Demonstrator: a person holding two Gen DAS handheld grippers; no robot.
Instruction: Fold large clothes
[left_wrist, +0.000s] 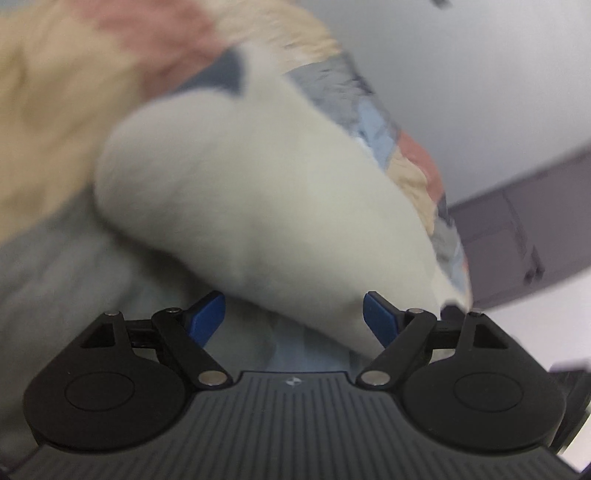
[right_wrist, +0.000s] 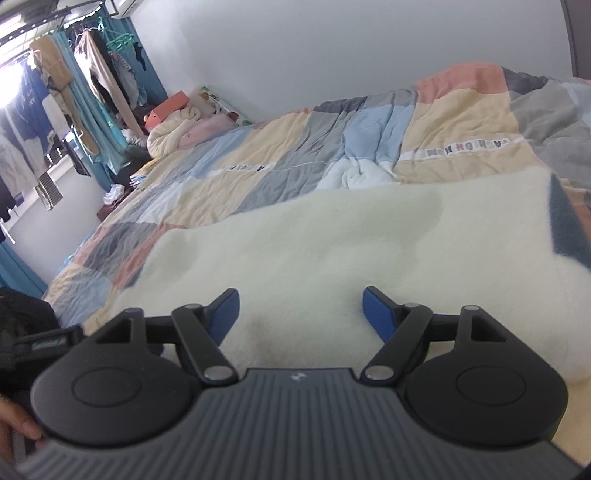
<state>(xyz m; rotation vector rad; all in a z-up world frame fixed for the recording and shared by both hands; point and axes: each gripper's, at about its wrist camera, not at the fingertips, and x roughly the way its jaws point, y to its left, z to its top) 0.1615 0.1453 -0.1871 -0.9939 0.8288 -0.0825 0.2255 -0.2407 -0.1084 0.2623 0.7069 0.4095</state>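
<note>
Cream fleece garment (right_wrist: 332, 251) on the patchwork quilt (right_wrist: 258, 158)
We see our left gripper (left_wrist: 294, 317) and right gripper (right_wrist: 300, 315) spread wide; both hold nothing; the fleece lies beneath their blue pads (right_wrist: 376, 314).

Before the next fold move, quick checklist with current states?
1. Left gripper open: ok, jaws apart, pads not pressing on the garment.
2. Right gripper open: ok, nothing pinched.
3. Cream garment flat on quilt: ok in the right view, though its near edge is hidden.
4. Grasp point in front of left gripper: cannot tell, left view is blurred.
5. Garment clear of the crumpled white cloth: ok, cloth sits beyond the far edge.
</note>
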